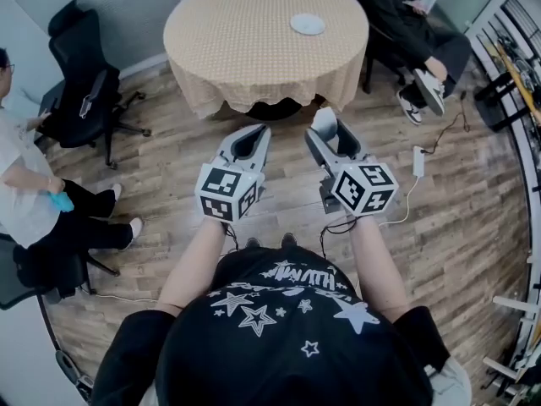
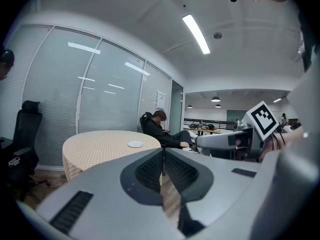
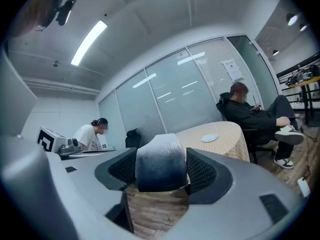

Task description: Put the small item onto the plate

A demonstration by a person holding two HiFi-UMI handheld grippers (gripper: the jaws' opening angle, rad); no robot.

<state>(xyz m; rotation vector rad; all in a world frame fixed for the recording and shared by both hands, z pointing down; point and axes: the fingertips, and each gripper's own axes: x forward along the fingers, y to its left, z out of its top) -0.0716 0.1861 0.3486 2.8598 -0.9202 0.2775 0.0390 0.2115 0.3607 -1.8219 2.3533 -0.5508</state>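
Room: office with a wood-plank floor (image 1: 169,172), a glass wall (image 2: 100,94) with blinds, a ceiling strip light (image 2: 196,34) and a black office chair (image 1: 84,83).
Surface: round table (image 1: 245,49) in tan checked cloth, with a white plate (image 1: 307,24) toward its far side.
Left gripper (image 2: 163,171): jaws pressed together, empty.
Right gripper (image 1: 325,127): jaws wide apart, clamped on the small item (image 3: 161,163), a blue-grey and white rounded piece held over the floor, short of the table.

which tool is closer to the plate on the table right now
Right. The right tool, gripping the small item, is short of the table, almost in line with the plate; the left tool, shut and empty, sits further to the plate's left.
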